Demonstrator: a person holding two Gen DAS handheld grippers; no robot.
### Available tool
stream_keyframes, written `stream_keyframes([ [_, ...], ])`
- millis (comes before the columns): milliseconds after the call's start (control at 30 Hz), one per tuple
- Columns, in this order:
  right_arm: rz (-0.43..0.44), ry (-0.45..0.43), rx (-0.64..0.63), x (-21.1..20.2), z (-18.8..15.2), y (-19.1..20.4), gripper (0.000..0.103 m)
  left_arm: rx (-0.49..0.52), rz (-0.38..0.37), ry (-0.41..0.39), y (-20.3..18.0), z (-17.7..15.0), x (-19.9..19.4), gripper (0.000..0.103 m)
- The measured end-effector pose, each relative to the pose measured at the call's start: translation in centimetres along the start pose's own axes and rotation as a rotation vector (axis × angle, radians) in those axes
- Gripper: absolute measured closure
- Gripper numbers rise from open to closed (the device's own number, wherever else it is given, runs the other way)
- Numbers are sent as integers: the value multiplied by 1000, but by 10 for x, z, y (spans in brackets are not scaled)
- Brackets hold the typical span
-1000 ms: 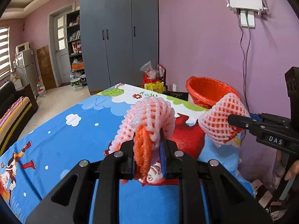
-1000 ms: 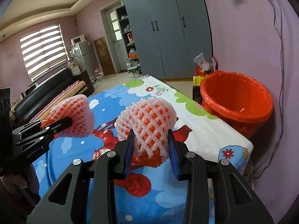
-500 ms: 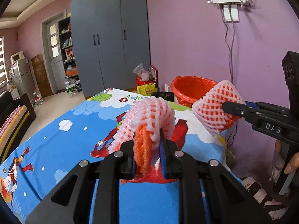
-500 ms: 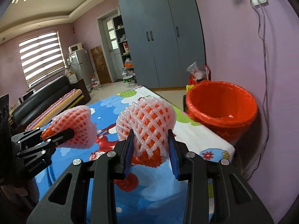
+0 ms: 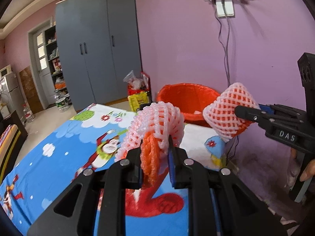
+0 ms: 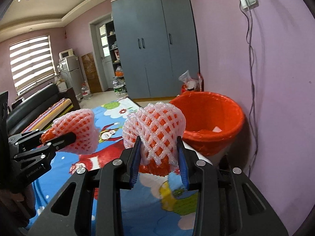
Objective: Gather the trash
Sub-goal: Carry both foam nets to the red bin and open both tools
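- Left tool (image 5: pixel 155 169): fingers pinched on a squashed pink-and-orange foam net (image 5: pixel 155 129), held in the air over the near part of the desk (image 5: pixel 59 157)
- Right tool (image 6: pixel 159 163): blue-padded fingers gripping a second foam net (image 6: pixel 155 125), raised to the right of the first, near the desk's right edge
- Desk: covered by a blue cartoon-print cloth (image 6: pixel 110 157)
- Red bin (image 6: pixel 210 122): lined with a red bag, just beyond the desk's far right corner, by the purple wall
- Grey wardrobe (image 5: pixel 98 47): far side of the room
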State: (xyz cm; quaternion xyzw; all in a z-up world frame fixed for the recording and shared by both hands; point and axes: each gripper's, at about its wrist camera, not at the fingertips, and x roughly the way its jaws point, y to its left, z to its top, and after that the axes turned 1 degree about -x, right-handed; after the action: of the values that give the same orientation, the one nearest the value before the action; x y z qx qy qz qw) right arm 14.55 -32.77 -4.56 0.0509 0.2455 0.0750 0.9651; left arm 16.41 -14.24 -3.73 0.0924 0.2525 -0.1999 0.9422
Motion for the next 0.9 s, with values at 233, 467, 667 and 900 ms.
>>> stream_keyframes([
  [233,-52,-10,-25,3,8,-17,69,22,-67,-17,-21,23,22,84],
  [467,-96,-21,-44,10,17,-28,69,63,-118,-43,-38,45,40,83],
  [667,-121,-25,-35,23,27,-46,69,85,-158,-58,-45,65,61,82],
  [900,-147,-23,-28,50,44,-70,68,90,-204,-61,-50,90,93,82],
])
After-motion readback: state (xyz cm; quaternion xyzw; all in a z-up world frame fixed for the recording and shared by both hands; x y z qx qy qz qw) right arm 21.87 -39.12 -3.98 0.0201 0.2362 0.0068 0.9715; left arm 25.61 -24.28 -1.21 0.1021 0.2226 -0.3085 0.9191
